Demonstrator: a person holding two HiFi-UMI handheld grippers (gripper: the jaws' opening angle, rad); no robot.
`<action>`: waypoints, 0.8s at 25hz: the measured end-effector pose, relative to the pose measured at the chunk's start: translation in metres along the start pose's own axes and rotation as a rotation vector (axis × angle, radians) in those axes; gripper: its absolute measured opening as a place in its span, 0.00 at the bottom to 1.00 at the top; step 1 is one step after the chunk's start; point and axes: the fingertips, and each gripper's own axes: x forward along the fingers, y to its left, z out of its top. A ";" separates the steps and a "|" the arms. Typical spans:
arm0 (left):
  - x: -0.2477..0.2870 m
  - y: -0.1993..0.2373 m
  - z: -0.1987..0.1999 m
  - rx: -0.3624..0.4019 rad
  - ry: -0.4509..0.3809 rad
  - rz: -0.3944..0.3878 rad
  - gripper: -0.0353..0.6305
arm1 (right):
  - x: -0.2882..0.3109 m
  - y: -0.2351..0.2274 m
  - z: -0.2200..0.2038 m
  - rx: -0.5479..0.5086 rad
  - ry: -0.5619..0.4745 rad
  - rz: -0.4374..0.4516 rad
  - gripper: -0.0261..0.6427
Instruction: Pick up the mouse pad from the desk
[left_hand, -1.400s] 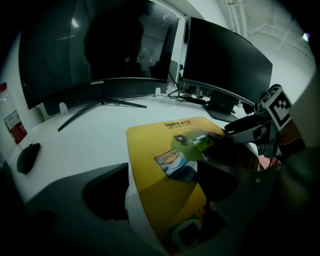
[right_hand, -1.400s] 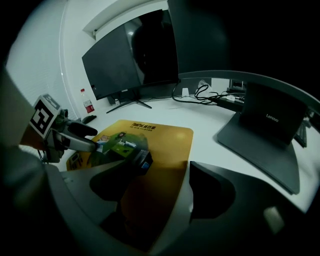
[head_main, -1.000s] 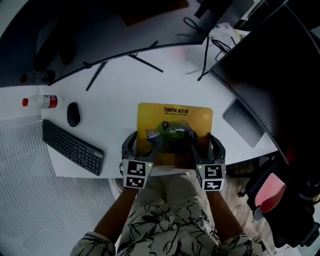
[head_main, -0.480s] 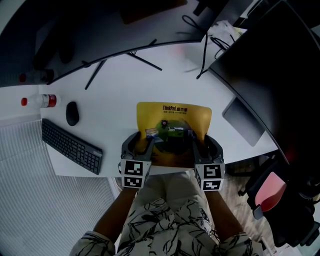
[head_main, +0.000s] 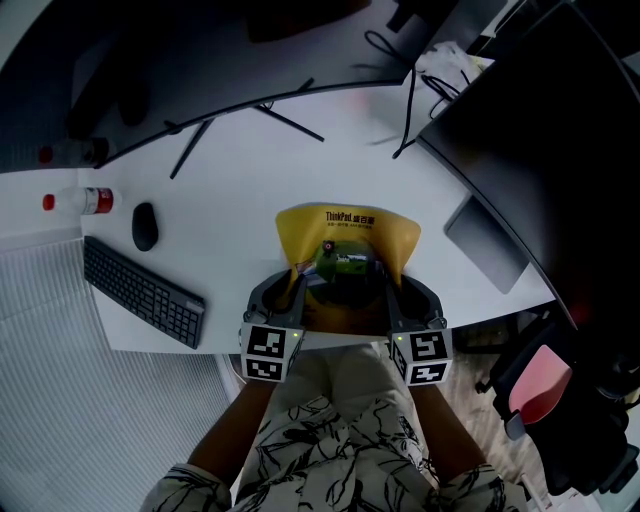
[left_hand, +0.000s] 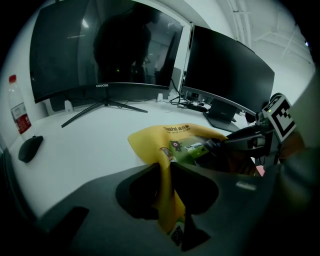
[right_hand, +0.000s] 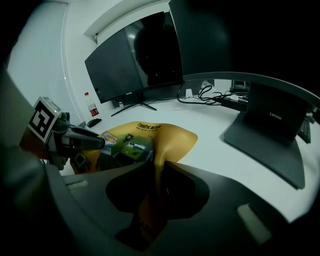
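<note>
A yellow mouse pad (head_main: 347, 232) with a green picture lies at the near edge of the white desk (head_main: 300, 170), its two near corners pulled up and its sides curling inward. My left gripper (head_main: 296, 281) has just been closing and is shut on the pad's near left corner; the yellow sheet (left_hand: 165, 195) is pinched upright between its jaws. My right gripper (head_main: 390, 281) has just been closing too and is shut on the near right corner, where the pad (right_hand: 155, 185) stands folded between its jaws. The far edge of the pad (right_hand: 150, 129) still rests on the desk.
A black keyboard (head_main: 145, 292) and black mouse (head_main: 146, 227) lie left of the pad, with a bottle (head_main: 75, 202) beyond. Two dark monitors (left_hand: 105, 45) stand at the back with cables (head_main: 405, 90). A grey laptop stand (right_hand: 267, 135) sits to the right. A person's patterned lap (head_main: 340, 440) is below.
Both grippers' jaws closed in from wide apart onto the pad's near corners. The pad, flat a second ago, now buckles, its sides drawn inward and its near edge lifted.
</note>
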 end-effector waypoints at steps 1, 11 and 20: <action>-0.001 0.000 0.001 0.000 -0.004 -0.003 0.18 | 0.000 0.001 0.001 0.001 -0.003 0.006 0.17; -0.012 -0.007 0.026 0.004 -0.063 -0.011 0.16 | -0.010 0.005 0.025 -0.005 -0.053 0.030 0.14; -0.031 -0.007 0.071 0.042 -0.167 -0.002 0.16 | -0.025 0.004 0.068 -0.022 -0.142 0.015 0.14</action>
